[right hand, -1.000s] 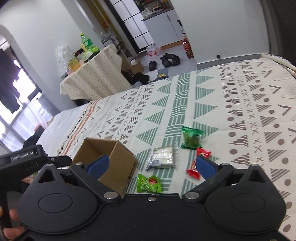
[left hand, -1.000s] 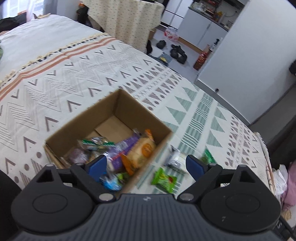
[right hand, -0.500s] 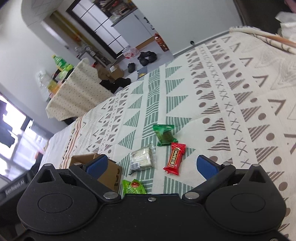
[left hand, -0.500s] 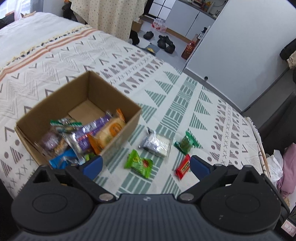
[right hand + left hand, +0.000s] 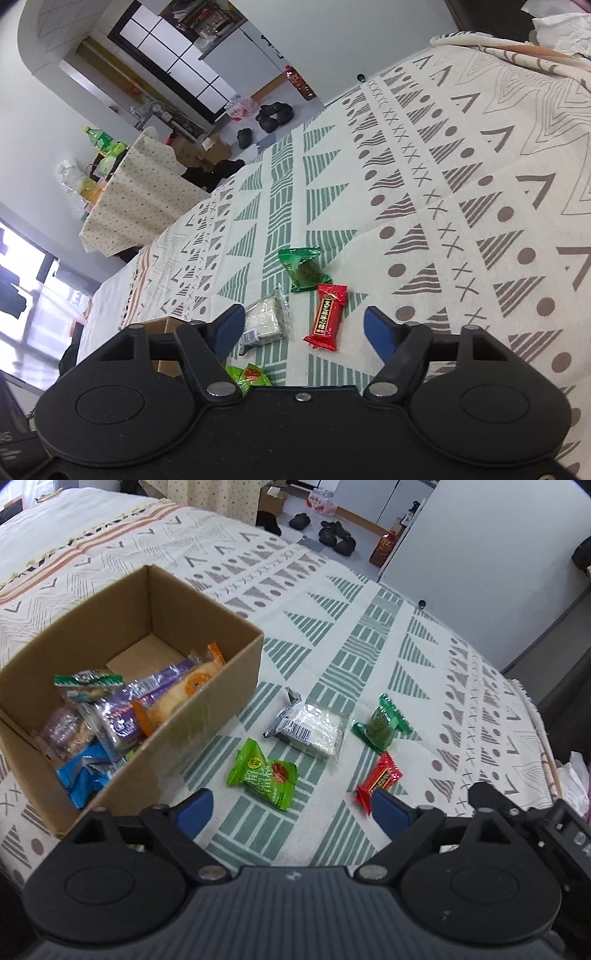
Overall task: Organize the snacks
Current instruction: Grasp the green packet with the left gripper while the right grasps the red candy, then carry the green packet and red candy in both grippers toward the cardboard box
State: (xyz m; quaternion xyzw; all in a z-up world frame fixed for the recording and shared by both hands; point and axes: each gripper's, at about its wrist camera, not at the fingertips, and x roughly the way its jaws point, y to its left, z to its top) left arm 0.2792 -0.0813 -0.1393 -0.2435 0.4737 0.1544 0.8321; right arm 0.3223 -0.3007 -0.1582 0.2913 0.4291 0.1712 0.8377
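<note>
Cardboard box (image 5: 207,716): sitting on the bed (image 5: 369,635), holding assorted wrapped snacks. Lying loose just beside it: lime-green packet (image 5: 264,773), clear-wrapped white cake (image 5: 314,729), dark-green packet (image 5: 382,727), red bar (image 5: 327,317). Left tongs (image 5: 291,812): closing, still wide, gripping nothing, hovering over the lime-green packet. Right tongs (image 5: 304,328): closing, bracketing the red bar without pressing it.

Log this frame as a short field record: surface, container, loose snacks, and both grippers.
surface: patterned bedspread
container: cardboard box, open, partly filled with wrapped snacks
loose snacks: light green packet, clear white packet, dark green packet, red packet, all outside the box
left gripper: closing, above the light green packet, nothing gripped
right gripper: closing, jaws either side of the red packet, not gripped
</note>
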